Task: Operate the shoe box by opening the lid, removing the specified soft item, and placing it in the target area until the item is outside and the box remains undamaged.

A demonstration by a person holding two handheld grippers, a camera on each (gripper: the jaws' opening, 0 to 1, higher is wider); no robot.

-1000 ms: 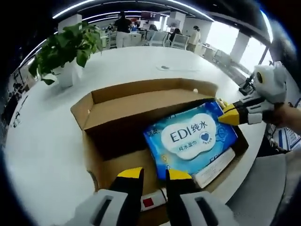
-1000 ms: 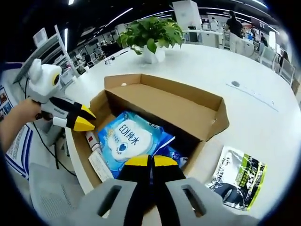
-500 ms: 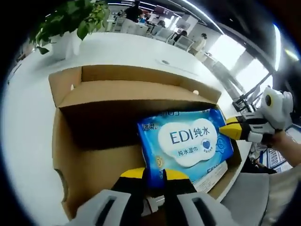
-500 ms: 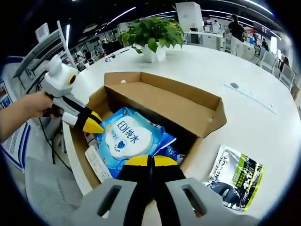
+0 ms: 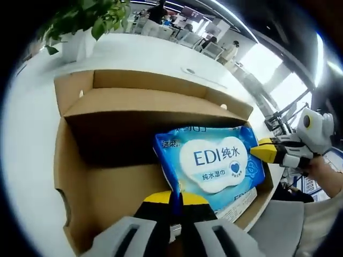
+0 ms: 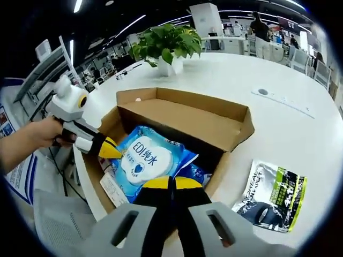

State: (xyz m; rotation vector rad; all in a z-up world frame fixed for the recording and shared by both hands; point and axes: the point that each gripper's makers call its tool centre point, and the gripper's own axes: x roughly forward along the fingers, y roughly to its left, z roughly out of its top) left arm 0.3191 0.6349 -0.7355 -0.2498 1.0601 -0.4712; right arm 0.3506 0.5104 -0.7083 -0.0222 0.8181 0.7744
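Now my left gripper and right gripper pinch the wipes pack; I'd lift evenly, clear of the box walls.

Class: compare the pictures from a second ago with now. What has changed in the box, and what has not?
The left claw closed on the wipes pack's edge; a second ago it was open and clear of it. The right claw stays shut on the opposite edge. The box stays open, pack inside.
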